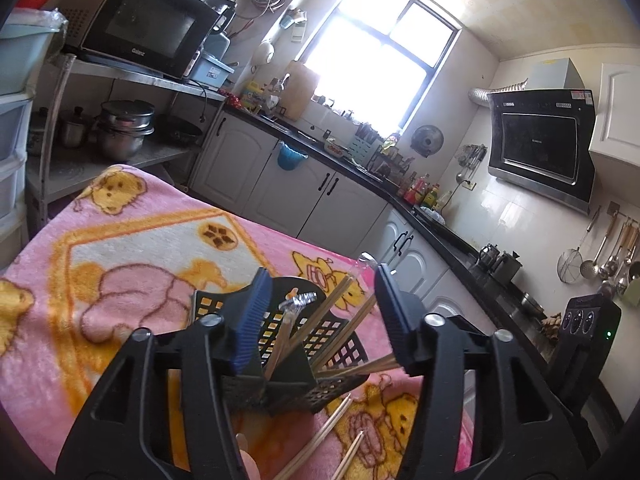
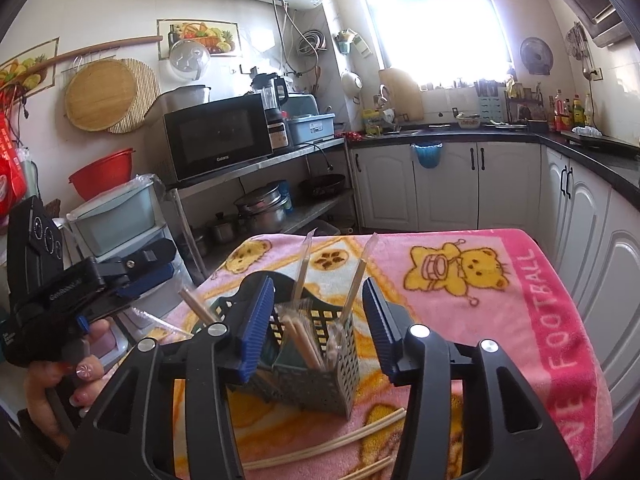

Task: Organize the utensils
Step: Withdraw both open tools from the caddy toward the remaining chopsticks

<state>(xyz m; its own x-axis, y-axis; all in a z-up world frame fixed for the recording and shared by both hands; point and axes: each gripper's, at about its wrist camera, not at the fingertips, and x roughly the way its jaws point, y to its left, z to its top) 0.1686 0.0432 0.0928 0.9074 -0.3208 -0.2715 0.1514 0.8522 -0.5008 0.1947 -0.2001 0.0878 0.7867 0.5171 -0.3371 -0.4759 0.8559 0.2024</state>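
On the pink bear-print blanket (image 2: 472,304) covering the tabletop, one dark perforated utensil caddy (image 2: 324,376) stands upright near the near edge, directly in front of both cameras. It is split into compartments; how many cannot be told. In the right wrist view two wrapped chopstick pairs (image 2: 301,268) rise tall from its back compartment, a bundle of bare wooden chopsticks (image 2: 306,344) leans in the front one, and one more stick (image 2: 196,306) pokes out at the left. On the blanket just before the caddy lie three or four loose pale chopsticks (image 2: 320,446), flat and roughly parallel, between the caddy and the near edge.

The right gripper (image 2: 320,320) hovers over the caddy with its blue-padded jaws apart, holding nothing. The left gripper (image 1: 320,316), likewise with jaws apart and empty, frames the caddy (image 1: 332,344) from the other side; in the right wrist view its body (image 2: 80,280) shows at the left edge, gripped by a hand (image 2: 60,384) with painted nails.

Beyond the far edge of the tabletop stand one microwave (image 2: 218,136) on a steel rack, stacked pots (image 2: 264,208) beneath it, white cabinets (image 2: 448,184) under a black counter, and a bright window (image 2: 436,20). Plastic drawers (image 2: 120,220) stand off the left edge.
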